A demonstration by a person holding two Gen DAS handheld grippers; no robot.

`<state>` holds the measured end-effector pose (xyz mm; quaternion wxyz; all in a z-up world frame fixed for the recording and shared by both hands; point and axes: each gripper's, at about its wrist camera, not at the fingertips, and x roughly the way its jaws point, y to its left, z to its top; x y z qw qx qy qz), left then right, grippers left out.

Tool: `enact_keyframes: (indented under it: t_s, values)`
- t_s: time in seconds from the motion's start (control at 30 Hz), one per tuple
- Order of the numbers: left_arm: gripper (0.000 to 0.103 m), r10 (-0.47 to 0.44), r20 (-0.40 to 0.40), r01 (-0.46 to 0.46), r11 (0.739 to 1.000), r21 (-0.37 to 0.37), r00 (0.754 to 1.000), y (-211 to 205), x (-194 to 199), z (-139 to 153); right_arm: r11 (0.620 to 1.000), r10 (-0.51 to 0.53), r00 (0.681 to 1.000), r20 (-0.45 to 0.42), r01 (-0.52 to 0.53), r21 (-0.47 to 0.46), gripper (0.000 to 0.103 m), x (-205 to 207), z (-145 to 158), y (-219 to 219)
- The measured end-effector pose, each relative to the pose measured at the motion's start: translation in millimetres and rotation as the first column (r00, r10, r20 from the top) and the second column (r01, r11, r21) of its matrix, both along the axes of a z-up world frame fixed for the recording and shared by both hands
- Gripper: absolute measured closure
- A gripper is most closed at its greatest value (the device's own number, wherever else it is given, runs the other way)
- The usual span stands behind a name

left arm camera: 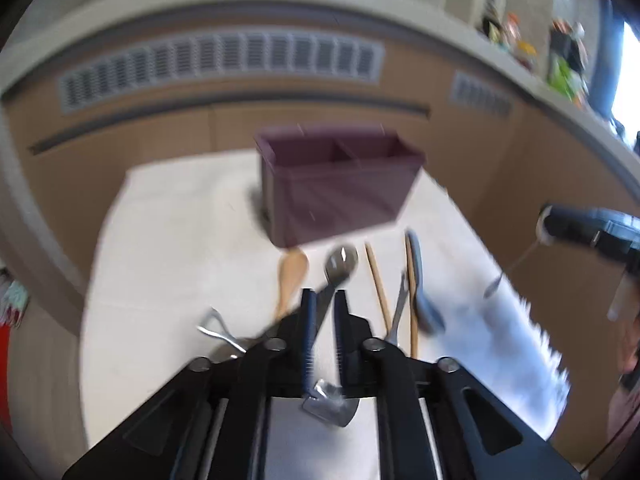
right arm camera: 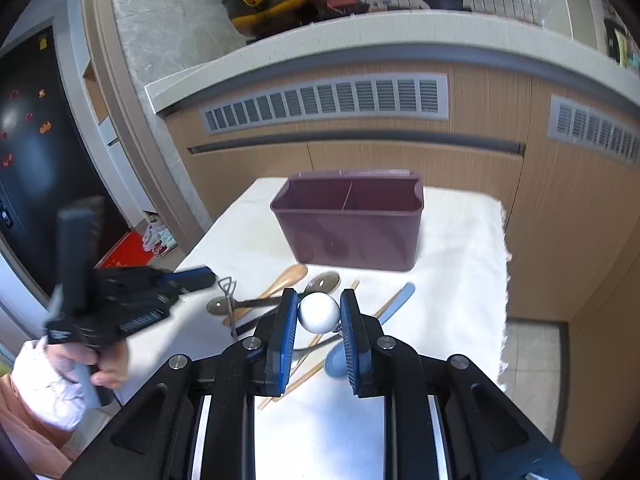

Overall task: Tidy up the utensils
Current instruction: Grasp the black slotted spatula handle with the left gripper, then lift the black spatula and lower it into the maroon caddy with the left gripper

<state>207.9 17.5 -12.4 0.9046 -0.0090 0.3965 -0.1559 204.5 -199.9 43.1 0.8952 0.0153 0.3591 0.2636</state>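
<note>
A maroon two-compartment organizer (right arm camera: 352, 232) stands upright on the white cloth, and shows in the left wrist view too (left arm camera: 340, 188). In front of it lie a wooden spoon (right arm camera: 288, 274), a metal spoon (right arm camera: 324, 282), chopsticks and a blue spoon (right arm camera: 402, 294). My right gripper (right arm camera: 319, 295) is shut on the white ball (right arm camera: 319, 314) of a thin-stemmed utensil whose small tip hangs below (left arm camera: 492, 289). My left gripper (left arm camera: 324, 294) hovers over the metal spoon (left arm camera: 342, 261), jaws slightly apart with cloth showing between them. A blurred shiny piece sits at the root of that gap.
A round ladle (right arm camera: 218, 306) with a dark handle and a wire-handled tool (right arm camera: 226, 284) lie at the left of the pile. Wooden cabinets with vent grilles (right arm camera: 328, 102) rise behind the table. The cloth's frayed right edge (right arm camera: 505, 264) drops to the floor. A hand (right arm camera: 108, 372) holds the left gripper.
</note>
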Motion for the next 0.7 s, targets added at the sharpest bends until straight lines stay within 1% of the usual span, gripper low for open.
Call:
enact_keyframes:
  t_s: [0.03, 0.07, 0.13, 0.17, 0.2, 0.23, 0.27, 0.3, 0.37, 0.43, 0.5, 0.53, 0.57, 0.6, 0.7]
  values:
    - [0.075, -0.044, -0.025, 0.044, 0.999, 0.017, 0.999, -3, 7, -9, 1.0, 0.002, 1.0, -0.011, -0.002, 0.003, 0.083, 1, -3, -1]
    - [0.07, -0.079, -0.044, 0.081, 0.996, 0.035, 0.996, -8, 14, -15, 1.0, 0.006, 1.0, -0.021, -0.006, 0.006, 0.083, 2, -5, -1]
    - [0.068, -0.168, -0.097, 0.175, 0.982, 0.07, 0.981, -18, 30, -24, 1.0, 0.015, 0.999, -0.032, -0.015, 0.011, 0.083, 4, -7, -2]
    - [0.067, -0.213, -0.13, 0.227, 0.969, 0.1, 0.968, -25, 40, -28, 1.0, 0.015, 0.999, -0.034, -0.015, 0.012, 0.083, 4, -8, -3]
    - [0.066, -0.238, -0.151, 0.259, 0.957, 0.133, 0.959, -33, 46, -32, 1.0, 0.014, 0.999, -0.034, -0.013, 0.012, 0.083, 5, -8, -3]
    - [0.066, -0.258, -0.171, 0.287, 0.941, 0.177, 0.951, -39, 52, -35, 1.0, 0.01, 0.999, -0.034, -0.01, 0.013, 0.083, 6, -8, -4]
    - [0.066, -0.267, -0.189, 0.308, 0.92, 0.241, 0.945, -46, 61, -39, 1.0, 0.009, 0.999, -0.035, -0.009, 0.014, 0.083, 6, -8, -4]
    - [0.066, -0.267, -0.204, 0.317, 0.908, 0.274, 0.942, -49, 67, -43, 1.0, 0.008, 0.999, -0.037, -0.007, 0.019, 0.083, 7, -8, -5]
    - [0.066, -0.261, -0.273, 0.34, 0.891, 0.301, 0.926, -53, 82, -55, 1.0, 0.008, 0.999, -0.041, -0.007, 0.025, 0.083, 8, -9, -5]
    - [0.066, -0.242, -0.324, 0.341, 0.893, 0.294, 0.914, -52, 92, -64, 1.0, 0.008, 0.999, -0.044, -0.006, 0.03, 0.083, 9, -9, -6]
    - [0.067, -0.247, -0.324, 0.342, 0.897, 0.281, 0.913, -52, 94, -65, 0.999, 0.008, 0.999, -0.047, -0.006, 0.035, 0.083, 11, -9, -7]
    - [0.077, -0.237, -0.336, 0.334, 0.903, 0.27, 0.912, -51, 94, -66, 0.999, 0.008, 0.999, -0.05, -0.006, 0.039, 0.083, 11, -9, -8]
    - [0.083, -0.225, -0.346, 0.32, 0.915, 0.247, 0.911, -50, 93, -67, 0.999, 0.008, 0.999, -0.053, -0.006, 0.041, 0.083, 12, -10, -8]
    - [0.083, -0.213, -0.342, 0.296, 0.931, 0.215, 0.915, -48, 91, -68, 0.999, 0.008, 0.998, -0.055, -0.006, 0.043, 0.083, 13, -10, -8]
    - [0.087, -0.167, -0.299, 0.226, 0.958, 0.175, 0.939, -41, 77, -65, 0.999, 0.006, 0.998, -0.06, -0.003, 0.05, 0.083, 14, -11, -8]
